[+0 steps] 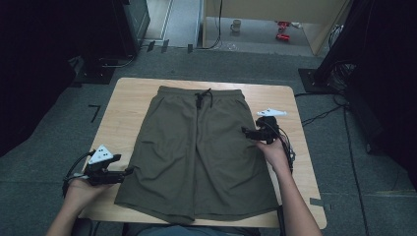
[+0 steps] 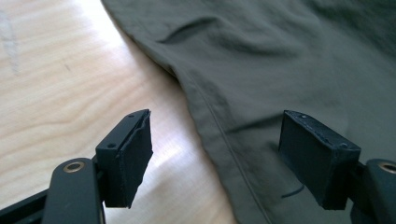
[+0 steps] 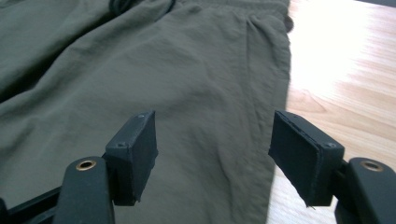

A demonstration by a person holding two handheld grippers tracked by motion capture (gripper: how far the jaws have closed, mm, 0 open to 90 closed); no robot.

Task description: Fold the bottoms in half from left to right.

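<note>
A pair of olive-green shorts [image 1: 196, 152] lies flat on the wooden table [image 1: 123, 108], waistband and black drawstring [image 1: 201, 98] at the far side. My left gripper [image 1: 129, 171] is at the shorts' left leg edge near the hem, open, with the side seam [image 2: 219, 140] running between its jaws. Over the right side seam hovers my right gripper [image 1: 244, 131], open; the shorts' edge [image 3: 275, 93] lies between its jaws. Nothing is held in either.
The table's bare wood [image 2: 56, 79] shows left of the shorts and also right of them [image 3: 345, 70]. Grey carpet [image 1: 69, 128] surrounds the table. Black stands and cables [image 1: 334, 78] flank it. A mug [image 1: 236, 25] sits on the floor far behind.
</note>
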